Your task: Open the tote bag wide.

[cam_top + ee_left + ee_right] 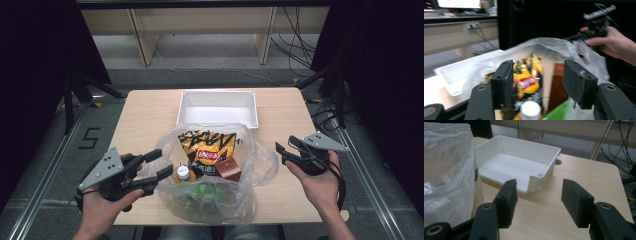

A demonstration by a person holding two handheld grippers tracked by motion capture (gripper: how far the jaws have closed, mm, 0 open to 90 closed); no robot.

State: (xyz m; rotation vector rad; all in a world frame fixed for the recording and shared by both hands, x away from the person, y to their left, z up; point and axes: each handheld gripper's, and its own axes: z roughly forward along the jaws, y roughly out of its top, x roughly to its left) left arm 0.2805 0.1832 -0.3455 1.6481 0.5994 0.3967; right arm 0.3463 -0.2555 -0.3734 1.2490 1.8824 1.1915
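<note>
A clear plastic bag point(250, 165) lies open in the middle of the table. Inside it are a yellow and black snack bag point(207, 145), a brown box point(228, 169), a bottle with a white cap point(183, 172) and something green point(200, 195). My left gripper point(159, 165) stands open at the bag's left edge, its jaws pointing at the bottle point(530, 111) and the snack bag point(527, 80). My right gripper point(284, 151) is open just right of the bag, above the table. An empty white tray point(218, 107) sits behind the bag, also seen as the tray point(519, 162) ahead of the right jaws.
The wooden table point(285, 107) ends close behind the tray. Bare tabletop point(579, 172) lies right of the tray. Wooden furniture legs and cables point(295, 45) are on the floor beyond. Metal rails run along both sides of the table.
</note>
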